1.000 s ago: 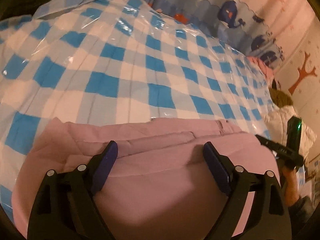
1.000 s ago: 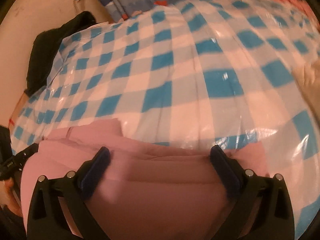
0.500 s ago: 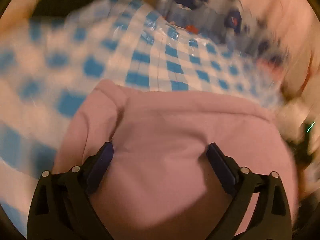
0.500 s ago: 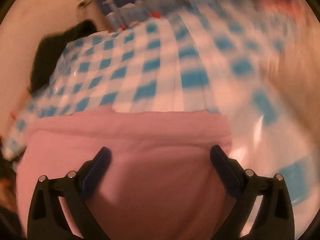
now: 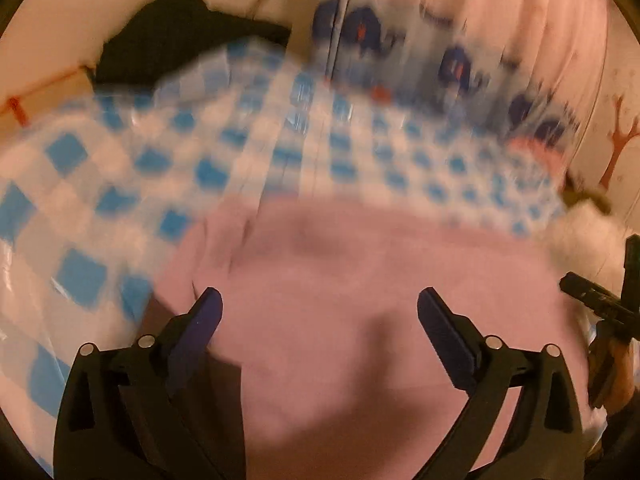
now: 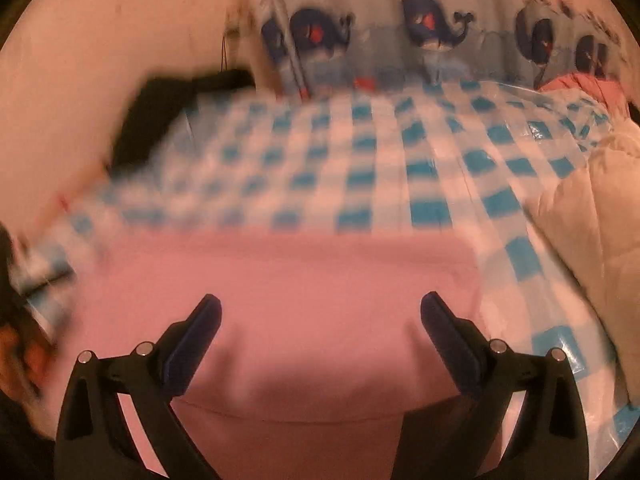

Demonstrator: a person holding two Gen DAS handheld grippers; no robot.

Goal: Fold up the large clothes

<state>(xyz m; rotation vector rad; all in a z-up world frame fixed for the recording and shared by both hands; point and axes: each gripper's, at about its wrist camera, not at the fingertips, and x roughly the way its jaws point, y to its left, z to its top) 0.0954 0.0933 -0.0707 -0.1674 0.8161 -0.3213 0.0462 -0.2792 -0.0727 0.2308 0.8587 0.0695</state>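
Observation:
A folded pink garment (image 5: 360,280) lies flat on the blue and white checked cloth (image 5: 80,160). My left gripper (image 5: 318,312) hovers over its near part, jaws opening wide; the pink fabric is below the fingers, not pinched. In the right wrist view the same pink garment (image 6: 320,280) fills the lower middle, its far folded edge straight. My right gripper (image 6: 320,316) stands open above it, gripping nothing. The right gripper's black body (image 5: 600,308) also shows at the right edge of the left wrist view. Both views are blurred by motion.
A black garment (image 6: 160,108) is heaped at the far left corner by the wall. A whale-print curtain (image 6: 420,28) hangs behind. A cream padded jacket (image 6: 580,220) lies to the right, with salmon clothing (image 6: 580,84) further back. The checked cloth (image 6: 360,152) stretches beyond the garment.
Both grippers have drawn back from the garment's far folded edge, so more pink fabric and the far wall now show. The left jaws stand a little wider.

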